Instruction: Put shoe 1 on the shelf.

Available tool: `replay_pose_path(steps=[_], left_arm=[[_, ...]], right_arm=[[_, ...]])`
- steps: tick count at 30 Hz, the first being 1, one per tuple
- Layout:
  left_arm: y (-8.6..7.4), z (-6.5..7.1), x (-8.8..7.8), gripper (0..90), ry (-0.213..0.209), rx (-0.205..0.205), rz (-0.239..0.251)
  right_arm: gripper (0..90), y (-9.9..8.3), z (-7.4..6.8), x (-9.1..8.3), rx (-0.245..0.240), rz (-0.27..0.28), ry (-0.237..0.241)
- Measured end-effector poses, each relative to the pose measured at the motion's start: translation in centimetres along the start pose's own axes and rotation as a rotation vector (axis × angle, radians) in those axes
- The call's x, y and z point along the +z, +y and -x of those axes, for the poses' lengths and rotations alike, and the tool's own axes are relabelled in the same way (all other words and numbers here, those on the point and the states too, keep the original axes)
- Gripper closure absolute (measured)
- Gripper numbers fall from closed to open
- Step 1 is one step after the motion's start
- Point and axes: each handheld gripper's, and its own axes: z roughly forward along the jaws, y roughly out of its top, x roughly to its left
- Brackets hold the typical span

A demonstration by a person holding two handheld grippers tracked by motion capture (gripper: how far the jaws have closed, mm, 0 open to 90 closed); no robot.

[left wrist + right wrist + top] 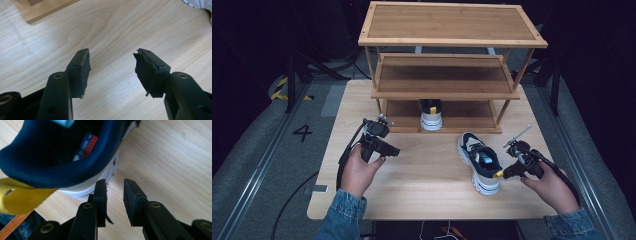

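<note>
One sneaker [431, 114] already sits on the rack's [452, 40] bottom shelf, so we figure its mate [479, 162] at lower right of the table [422, 185] follows. Our right hand-held gripper [502, 173], jaws narrowed but empty, sits just beside its heel. The left hand-held gripper [393, 151] is wide, empty, well apart.

A three-tier bamboo rack [447, 60] stands at the far edge of the pale wooden tabletop [422, 185]. A white sneaker [431, 114] sits heel-out on its bottom shelf. On the grey floor to the left, a painted number four [302, 132] is visible.
</note>
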Motion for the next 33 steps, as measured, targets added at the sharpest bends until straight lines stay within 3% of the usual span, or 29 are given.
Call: replay_pose_path(steps=[3, 5, 7, 16, 21, 27, 33], left_arm=[[0.2, 0.0, 0.2, 44.7, 0.009, 0.005, 0.012], [0.2, -0.2, 0.2, 44.8, -0.011, -0.023, 0.031], [0.3, -0.3, 0.5, 44.7, -0.030, -0.028, 0.027], [0.6, 0.2, 1.0, 43.4, -0.024, -0.004, -0.001], [0.5, 0.0, 1.0, 42.9, -0.025, -0.013, -0.002], [0.4, -0.3, 0.8, 42.6, -0.006, -0.021, 0.015], [0.5, -0.4, 1.0, 42.7, -0.006, -0.024, 0.001]], right_arm=[[71.5, 0.1, -0.4, 0.1, -0.016, -0.010, -0.014], [70.3, 0.1, -0.6, 0.2, -0.010, -0.013, -0.005], [69.0, 0.1, -0.9, 0.3, -0.018, -0.016, 0.005], [61.2, 0.6, -2.6, 1.0, -0.073, -0.020, 0.044], [55.3, 0.3, -2.6, 0.8, -0.066, -0.023, 0.042], [50.2, -0.3, -2.8, -1.1, -0.069, -0.004, 0.024], [46.5, -1.0, -3.6, -2.9, -0.116, 0.013, -0.010]])
